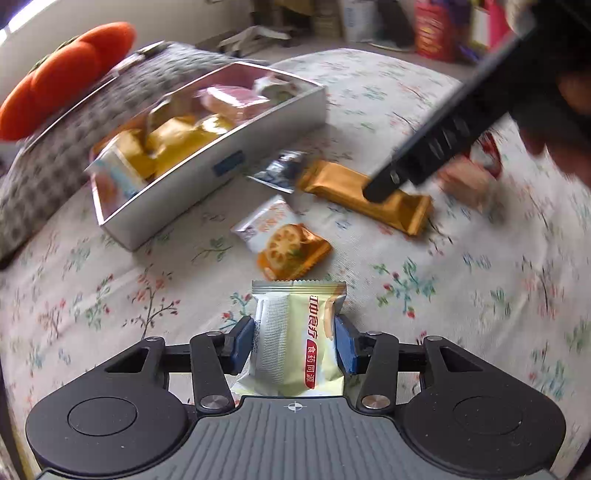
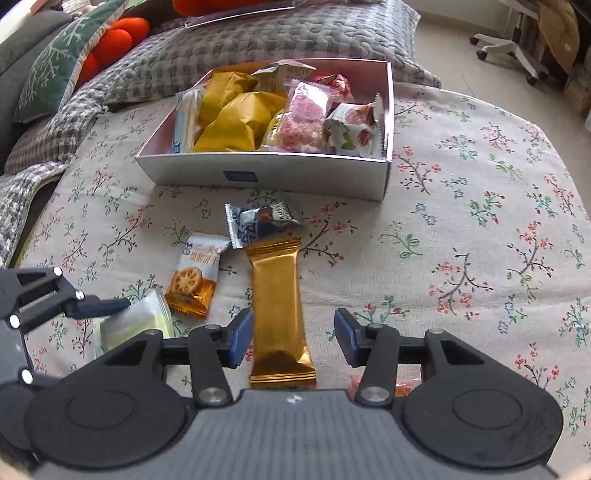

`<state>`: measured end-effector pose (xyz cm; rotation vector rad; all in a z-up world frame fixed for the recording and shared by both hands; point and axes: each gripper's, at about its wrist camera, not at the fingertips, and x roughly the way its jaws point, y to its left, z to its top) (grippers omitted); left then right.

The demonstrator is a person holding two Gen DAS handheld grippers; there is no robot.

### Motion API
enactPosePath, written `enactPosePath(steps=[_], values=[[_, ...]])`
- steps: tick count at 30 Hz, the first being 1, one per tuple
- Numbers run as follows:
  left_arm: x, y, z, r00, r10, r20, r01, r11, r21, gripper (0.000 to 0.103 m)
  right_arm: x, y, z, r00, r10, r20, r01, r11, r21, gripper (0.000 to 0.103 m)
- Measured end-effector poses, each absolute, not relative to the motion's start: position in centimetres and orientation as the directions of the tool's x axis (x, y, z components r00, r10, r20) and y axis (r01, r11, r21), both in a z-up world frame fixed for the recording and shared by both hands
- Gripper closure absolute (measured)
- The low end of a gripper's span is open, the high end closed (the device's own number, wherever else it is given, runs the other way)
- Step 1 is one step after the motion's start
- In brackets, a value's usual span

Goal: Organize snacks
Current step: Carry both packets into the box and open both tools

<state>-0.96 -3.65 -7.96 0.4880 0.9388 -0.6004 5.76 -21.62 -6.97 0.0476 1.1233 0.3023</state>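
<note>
My left gripper (image 1: pixel 294 345) is shut on a pale green snack packet (image 1: pixel 295 332), held a little above the floral cover; the packet (image 2: pixel 140 321) also shows in the right wrist view. My right gripper (image 2: pixel 293 339) stands open astride a gold snack bar (image 2: pixel 277 302) that lies flat. Its left pad is close to the bar and its right pad is clearly apart from it. A white box (image 2: pixel 258 173) behind holds yellow, pink and other packets. An orange biscuit packet (image 2: pixel 194 277) and a dark blue packet (image 2: pixel 255 221) lie loose in front of the box.
A grey checked blanket (image 2: pixel 258 33) and an orange plush (image 1: pixel 74 70) lie behind the box. A red packet (image 2: pixel 402 387) peeks out under my right gripper. The floral cover (image 2: pixel 480 221) is bare to the right. A wheeled chair base (image 2: pixel 509 48) stands on the floor beyond.
</note>
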Motion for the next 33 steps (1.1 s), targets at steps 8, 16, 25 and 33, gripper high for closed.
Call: enactPosePath(steps=[8,16,25,33], values=[[-0.1,-2.8,-7.5,0.489,-0.225,-0.842,0.576,0.808,0.119,0.058,5.9,-19.4,-8.3,0.379,0.238,-0.894,-0.286,0.949,0.131,0.057],[0.7,-1.9,-6.5,0.512,-0.262,-0.818,0.488,0.872,0.026,0.058,5.8,-19.1,-8.1,0.392,0.235,-0.889,-0.290,0.949,0.123,0.077],[1.5,-0.4,-5.1,0.546,-0.305,-0.780,0.387,0.918,-0.088,0.058,5.8,-20.0,-6.7,0.402,0.310,-0.862,-0.228,0.945,0.234,0.078],[2.4,0.6,-3.6,0.615,-0.302,-0.728,0.307,0.943,-0.132,0.058,5.9,-22.1,-4.4,0.470,0.373,-0.800,-0.166,0.928,0.335,0.078]])
